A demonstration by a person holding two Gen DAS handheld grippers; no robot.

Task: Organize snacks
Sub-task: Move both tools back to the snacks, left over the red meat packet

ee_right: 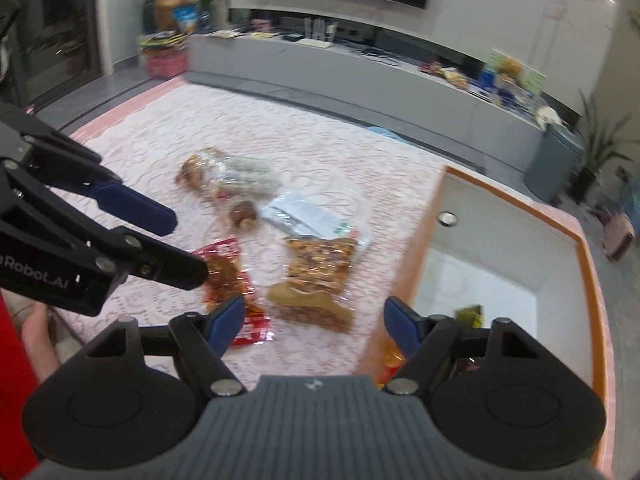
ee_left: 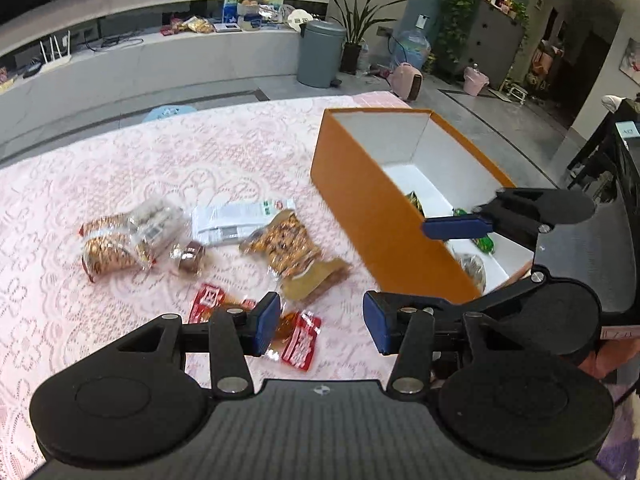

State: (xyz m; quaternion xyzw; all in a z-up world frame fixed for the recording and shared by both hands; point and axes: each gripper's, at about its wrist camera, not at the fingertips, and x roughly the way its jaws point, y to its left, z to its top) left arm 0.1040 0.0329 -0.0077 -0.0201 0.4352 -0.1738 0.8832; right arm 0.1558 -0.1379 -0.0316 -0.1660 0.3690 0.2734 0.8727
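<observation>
Several snack packets lie on a pink lace tablecloth. An orange box with a white inside stands at the right and holds a few snacks. My left gripper is open and empty above a red packet. A brown nut packet, a white packet, a clear bag and a small round sweet lie beyond. My right gripper is open and empty, over the box's near wall; it shows in the left wrist view over the box.
The table's far edge borders a grey floor. A grey bin, a plant and a low TV bench stand beyond. A dark chair is at the right.
</observation>
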